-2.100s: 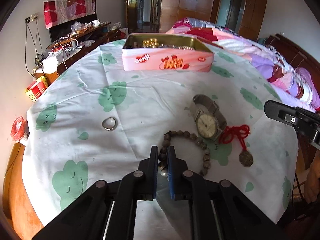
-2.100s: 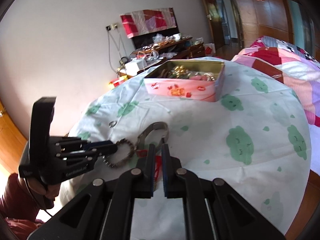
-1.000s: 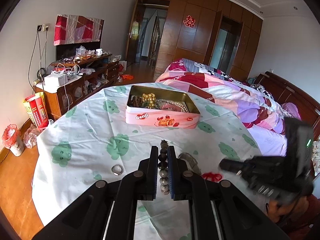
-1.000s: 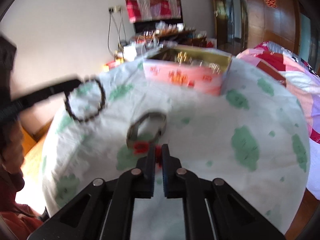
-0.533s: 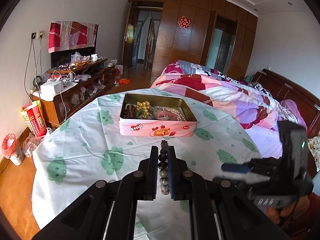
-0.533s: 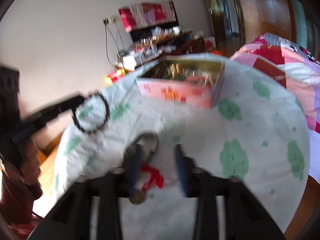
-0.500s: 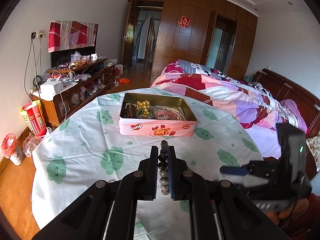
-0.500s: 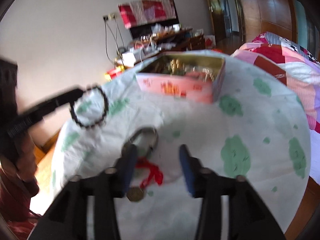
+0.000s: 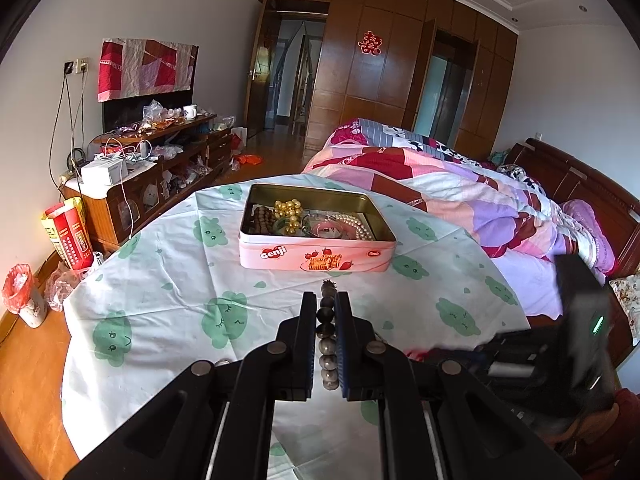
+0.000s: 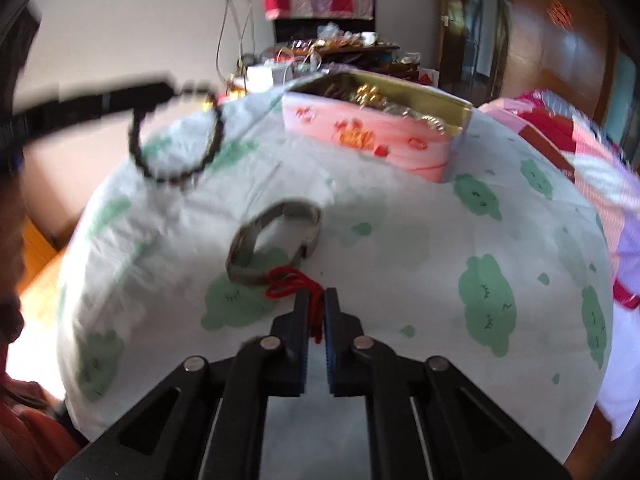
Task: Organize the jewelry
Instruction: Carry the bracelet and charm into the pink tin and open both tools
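Note:
My left gripper (image 9: 325, 300) is shut on a dark bead bracelet (image 9: 327, 332) and holds it above the table, short of the pink tin (image 9: 316, 254). The bracelet hangs as a loop in the right wrist view (image 10: 176, 136). The open tin holds gold beads, pearls and other pieces; it also shows in the right wrist view (image 10: 372, 136). My right gripper (image 10: 316, 300) is shut on a red cord (image 10: 296, 284) that lies on the cloth beside a metal wristwatch (image 10: 276, 244). The cord's pendant is hidden.
The round table wears a white cloth with green cloud prints (image 9: 224, 320). A small ring (image 9: 223, 362) peeks out by my left gripper's arm. A bed with a patchwork quilt (image 9: 460, 200) is to the right, a cluttered cabinet (image 9: 132, 168) to the left.
My left gripper has lifted the bead bracelet off the cloth and carried it toward the tin. My right gripper opened over the red cord, then closed on it.

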